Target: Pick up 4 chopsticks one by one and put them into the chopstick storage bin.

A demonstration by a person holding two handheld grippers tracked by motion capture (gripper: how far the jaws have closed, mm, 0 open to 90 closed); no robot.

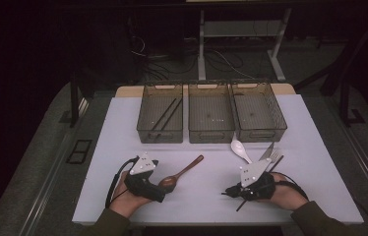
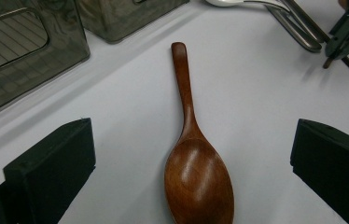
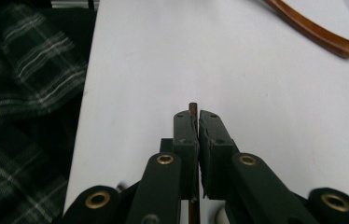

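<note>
A: Start near. What is each claw doing?

B: The right claw (image 1: 231, 191) is pressed together on a thin dark chopstick (image 1: 257, 184), which runs crosswise through it just above the desk (image 1: 123, 196). In the right gripper view the stick's tip pokes out past the pinched jaws. The left claw (image 1: 160, 192) stands spread wide, with the bowl of the wooden spoon (image 2: 196, 154) lying flat on the desk between its jaws, not yet gripped.

A: So how far along is the sorting?

B: Early, I'd judge. Of the three mesh bins at the back, the left bin (image 1: 145, 118) holds what look like two chopsticks, though the mesh is dark. The middle bin (image 1: 210, 133) and the right bin (image 1: 280, 120) look empty. Left to do: the held chopstick, the wooden spoon, and the white spoon (image 1: 241, 150), fork (image 1: 271, 156) and knife (image 1: 265, 150) lying just in front of the right bin.

A: And the surroundings?

B: The desk has a plain white top, bare apart from these things. Beyond it the room is dim, with cables on the floor and the pale legs of another table (image 1: 201, 49).
</note>
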